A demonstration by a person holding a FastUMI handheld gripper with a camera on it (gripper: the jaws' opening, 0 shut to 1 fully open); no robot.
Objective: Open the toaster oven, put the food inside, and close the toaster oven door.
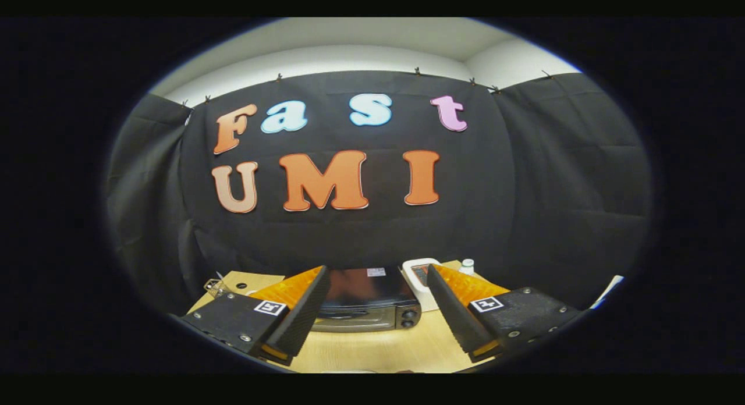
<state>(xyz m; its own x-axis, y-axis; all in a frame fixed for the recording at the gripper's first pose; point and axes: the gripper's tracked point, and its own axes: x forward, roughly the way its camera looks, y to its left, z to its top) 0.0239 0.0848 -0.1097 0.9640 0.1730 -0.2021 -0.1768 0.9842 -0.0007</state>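
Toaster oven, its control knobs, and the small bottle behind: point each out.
toaster oven [364, 288]: gripper view, on its dark top.
control knobs [409, 318]: gripper view, on the front panel's right end.
small bottle [467, 267]: gripper view, on its cap.
gripper [375, 303]: fingers open.

The gripper [372, 312] has two wedge-shaped fingers [305, 312], each with a ribbed, textured inner face and a translucent, patterned top shell. Behind each finger sits a flat, dark, grainy block [233, 323] fixed with small round silver screws at its corners and edges, and each block carries a small square white tag [270, 307] printed with a black fiducial mark near the finger's base. The fingers stand wide apart with nothing between their faces, and both halves look alike in build
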